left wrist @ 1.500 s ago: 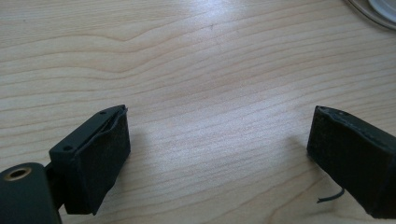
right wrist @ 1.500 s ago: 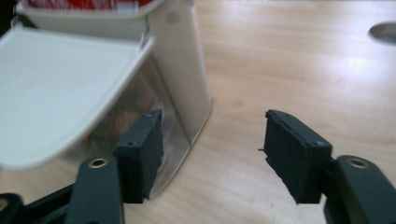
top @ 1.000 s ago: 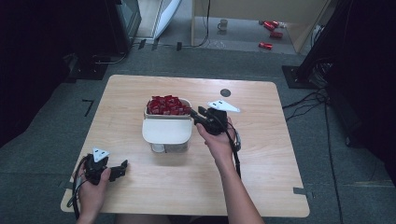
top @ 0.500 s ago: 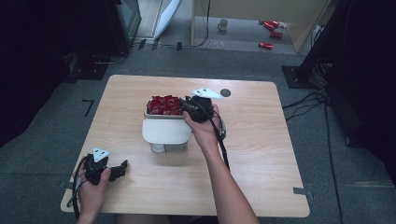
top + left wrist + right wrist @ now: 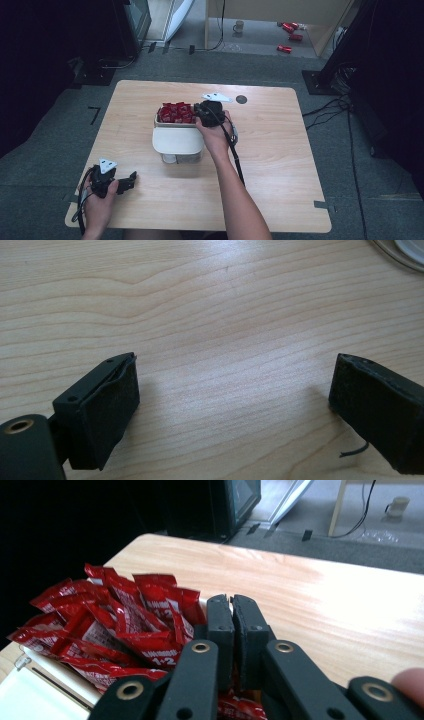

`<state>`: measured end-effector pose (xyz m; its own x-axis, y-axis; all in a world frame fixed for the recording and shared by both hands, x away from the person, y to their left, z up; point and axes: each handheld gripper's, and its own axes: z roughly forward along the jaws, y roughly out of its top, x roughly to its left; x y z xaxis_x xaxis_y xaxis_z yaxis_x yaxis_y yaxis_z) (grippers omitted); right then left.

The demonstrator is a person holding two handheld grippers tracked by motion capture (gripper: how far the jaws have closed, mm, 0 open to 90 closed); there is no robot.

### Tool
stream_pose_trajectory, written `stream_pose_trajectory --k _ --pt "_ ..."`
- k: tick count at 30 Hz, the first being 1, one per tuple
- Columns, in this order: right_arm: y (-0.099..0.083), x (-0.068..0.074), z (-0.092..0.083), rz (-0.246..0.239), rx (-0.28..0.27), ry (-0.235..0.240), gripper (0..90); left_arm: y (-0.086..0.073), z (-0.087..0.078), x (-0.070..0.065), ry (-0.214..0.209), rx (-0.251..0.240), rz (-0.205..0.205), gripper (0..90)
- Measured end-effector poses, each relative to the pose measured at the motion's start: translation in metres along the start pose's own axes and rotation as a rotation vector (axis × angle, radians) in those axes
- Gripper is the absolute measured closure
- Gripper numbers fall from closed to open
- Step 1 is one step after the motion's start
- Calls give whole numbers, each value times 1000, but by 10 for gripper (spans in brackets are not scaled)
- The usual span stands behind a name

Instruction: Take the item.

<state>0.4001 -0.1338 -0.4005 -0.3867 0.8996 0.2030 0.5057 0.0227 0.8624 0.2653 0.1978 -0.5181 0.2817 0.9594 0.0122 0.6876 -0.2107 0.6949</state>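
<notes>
Counter (image 5: 280,165): pale wood, carrying one white box (image 5: 176,142) near its middle; box's lid half is lying across the near part, far part open and heaped with red sachets (image 5: 175,112).

Right claw (image 5: 201,111) is sitting at the right edge of the sachet heap, just over the box rim. In the right gripper view its jaws are standing pressed together, having just been closing. A red corner is showing below them, but whether a sachet is caught between the pads cannot be told; no gap is visible at the tips.

Left claw (image 5: 131,179) is resting on the bare counter near the front left corner, well apart from the box, its jaws gaping wide with nothing between them.

Judgement on the step in hand, picking a sachet from the heap: the person is probably best lifting straight up and slowly, checking that a single sachet is coming away and not a clump. If the claw is coming up empty, reopening it and pressing deeper into the heap, across a sachet's flat edge, should be giving a surer bite. The box looks light and may be shifting; the idle claw could be steadying it.

Writing: the red sachets (image 5: 125,625) are bearing white print, where "1·2" can be made out; the rest is too small and blurred to read. No brand legible.
</notes>
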Motion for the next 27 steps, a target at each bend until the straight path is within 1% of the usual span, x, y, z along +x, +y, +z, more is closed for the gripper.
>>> stream_pose_trajectory --k 1,3,7,8,9,12,13,14,16,17,18,19,20,21,24,26,27 --pt "0 0 0 0 0 0 889 0 0 0 0 0 0 64" --pt "2 0 -4 -11 -22 0 894 0 0 0 0 0 0 64" --pt "8 -1 -15 -9 -80 -3 897 0 0 0 0 -2 -2 64" --pt "12 -1 -23 -13 -111 -2 900 0 0 0 0 -2 -2 64" --pt "12 -1 -23 -13 -111 -2 900 0 0 0 0 -2 -3 64" --pt "19 -1 -35 -21 -158 2 900 0 0 0 1 -5 -4 64" --pt "24 0 -43 -27 -185 1 900 0 0 0 1 -5 -4 64" --pt "24 0 -43 -27 -185 1 900 0 0 0 1 -4 -4 64" --pt "29 0 -51 -32 -202 -3 900 0 0 0 1 -2 -2 64" --pt "35 -1 -59 -32 -226 -5 900 0 0 0 1 -2 -1 64" --pt "35 -1 -59 -32 -226 -5 900 0 0 0 1 -1 -1 64" --pt "41 -1 -67 -38 -248 -7 900 0 0 0 0 -1 -1 64" --pt "44 -1 -71 -40 -256 -8 900 0 0 0 0 -1 -1 64" --pt "44 -1 -71 -40 -256 -8 900 0 0 0 0 -1 -1 64" --pt "50 -2 -82 -34 -286 -15 900 0 0 0 0 -1 -1 64" --pt "53 -3 -88 -29 -294 -17 900 0 0 0 0 -1 -1 64" --pt "56 -5 -94 -24 -308 -18 900 0 0 0 -1 1 0 64"
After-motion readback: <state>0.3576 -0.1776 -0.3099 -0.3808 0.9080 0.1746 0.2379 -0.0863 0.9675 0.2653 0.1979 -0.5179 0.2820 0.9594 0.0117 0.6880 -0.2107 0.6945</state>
